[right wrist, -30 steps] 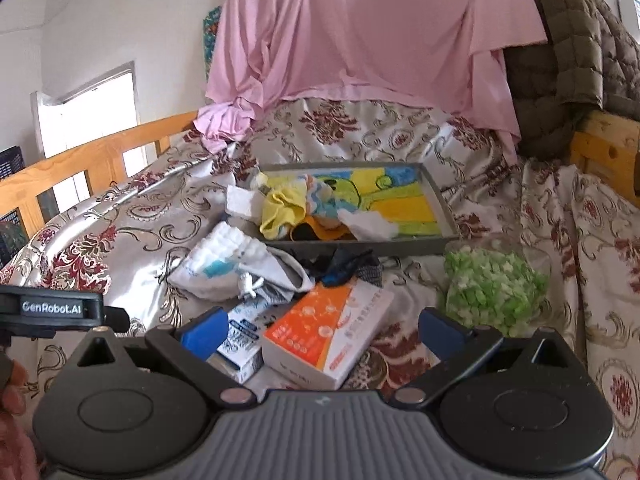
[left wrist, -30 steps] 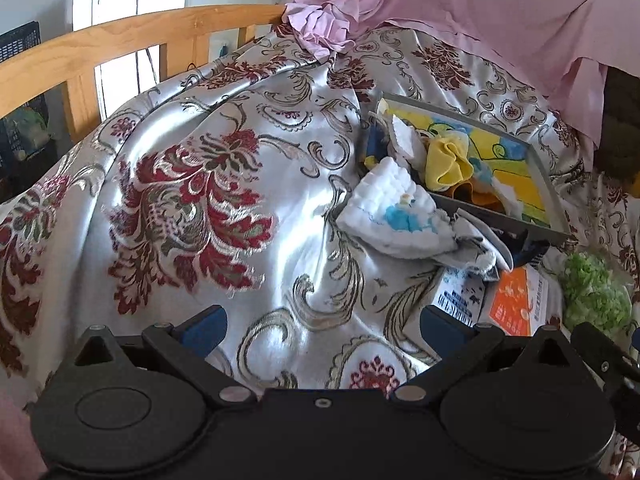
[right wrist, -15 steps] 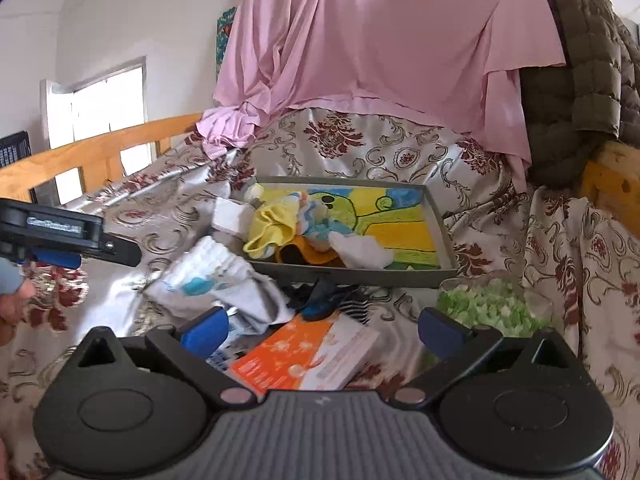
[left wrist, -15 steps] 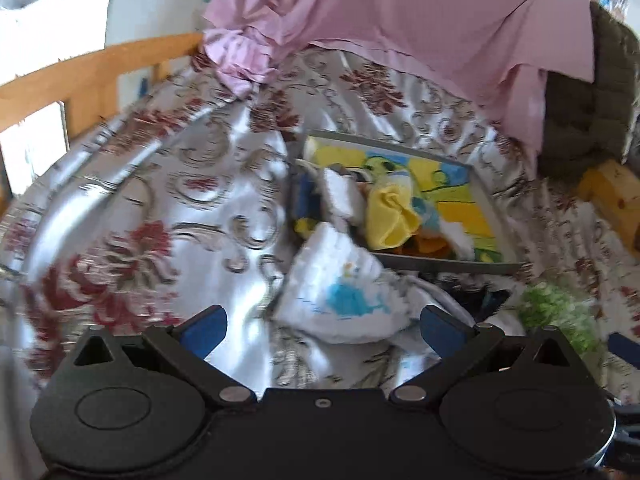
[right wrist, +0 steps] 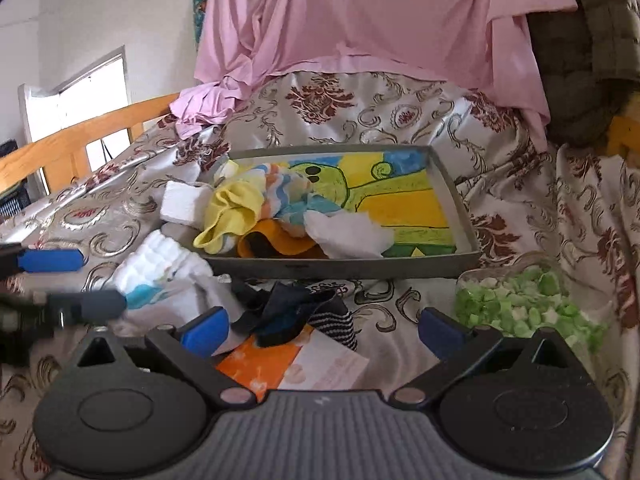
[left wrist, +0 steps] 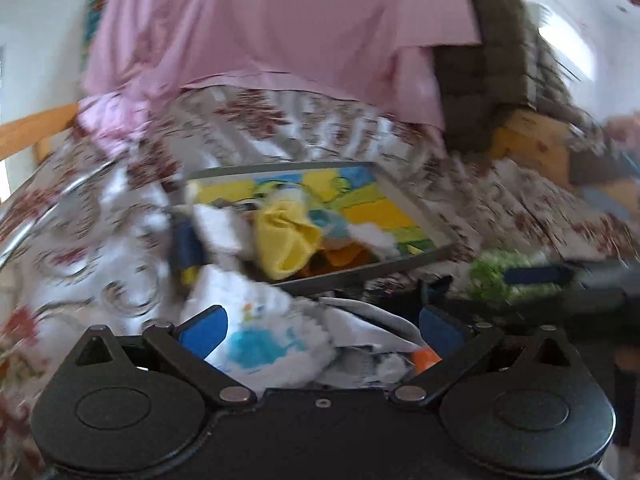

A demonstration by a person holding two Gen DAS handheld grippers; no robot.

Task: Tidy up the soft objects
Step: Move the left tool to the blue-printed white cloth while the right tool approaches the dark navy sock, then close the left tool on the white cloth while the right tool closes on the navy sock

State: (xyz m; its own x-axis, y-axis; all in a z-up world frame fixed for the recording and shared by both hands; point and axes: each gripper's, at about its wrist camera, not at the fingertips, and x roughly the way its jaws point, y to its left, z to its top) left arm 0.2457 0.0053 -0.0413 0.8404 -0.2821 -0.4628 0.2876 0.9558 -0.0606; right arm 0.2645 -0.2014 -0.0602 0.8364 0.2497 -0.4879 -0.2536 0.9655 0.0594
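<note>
My left gripper [left wrist: 322,330] is open, and a folded white cloth with a blue print [left wrist: 256,336] lies between its blue pads in this blurred view. From the right wrist view, the left gripper [right wrist: 102,280] stands at the left edge of that white cloth [right wrist: 160,268]. My right gripper [right wrist: 322,330] is open and empty above a pile of dark socks [right wrist: 292,312]. Behind them, a grey tray [right wrist: 344,268] holds a yellow cloth [right wrist: 232,212], a striped sock [right wrist: 288,192], an orange cloth [right wrist: 276,244] and a white cloth [right wrist: 348,236].
An orange and white box [right wrist: 296,364] lies under the socks on the patterned bedspread [right wrist: 400,120]. A clear bag of green pieces [right wrist: 528,304] sits to the right. A pink sheet [right wrist: 360,20] hangs behind, with a wooden rail [right wrist: 80,136] on the left.
My left gripper swung right and closed in on the white printed cloth, which now lies between its fingers. My right gripper moved forward and lower over the dark socks.
</note>
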